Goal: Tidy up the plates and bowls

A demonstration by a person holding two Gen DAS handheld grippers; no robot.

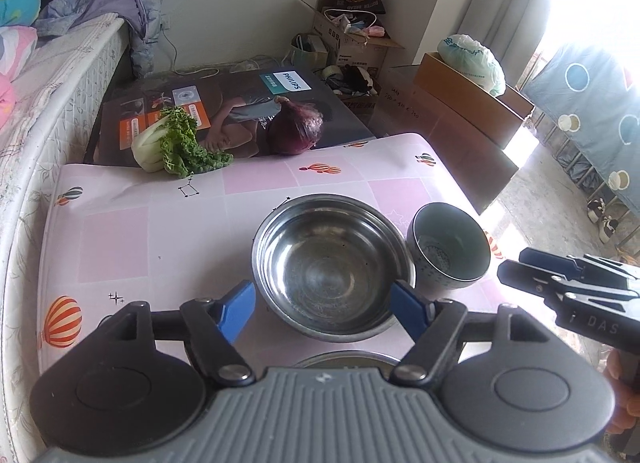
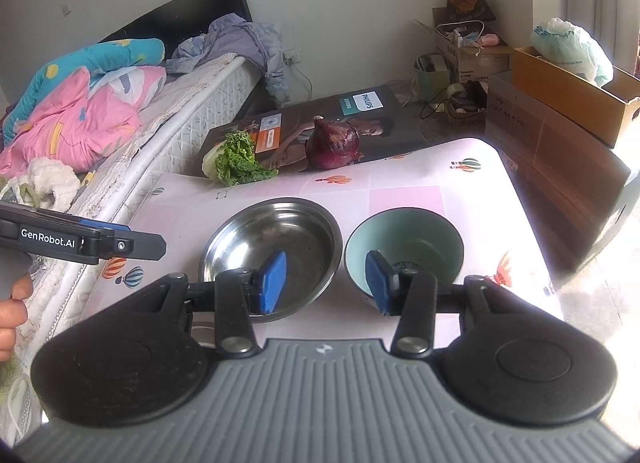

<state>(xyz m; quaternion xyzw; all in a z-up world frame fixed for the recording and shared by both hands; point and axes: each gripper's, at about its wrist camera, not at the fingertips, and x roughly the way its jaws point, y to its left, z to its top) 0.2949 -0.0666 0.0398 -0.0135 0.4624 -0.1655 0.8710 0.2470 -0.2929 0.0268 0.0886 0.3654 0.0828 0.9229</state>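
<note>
Brushed stainless-steel bowl (image 1: 334, 267), dull sheen inside, fine scratches and specks across the base; beside it a glazed ceramic bowl (image 2: 404, 253), smooth pale-green interior, darker speckled outside. Underneath, a smooth printed tablecloth (image 1: 160, 231) with a faint plastic gloss, creased near the far edge. Matt blue rubbery pads (image 2: 274, 281) on matt black plastic arms, ribbed grey housing behind. Glossy printed Philips carton (image 1: 224, 107) under a papery-skinned red onion (image 2: 336, 145) and frilly leafy greens (image 1: 176, 141). Quilted fabric mattress (image 1: 60, 103), soft crumpled bedding (image 2: 80, 111), plain brown corrugated cardboard box (image 2: 576, 95), thin crinkled plastic bag (image 1: 472, 59).
</note>
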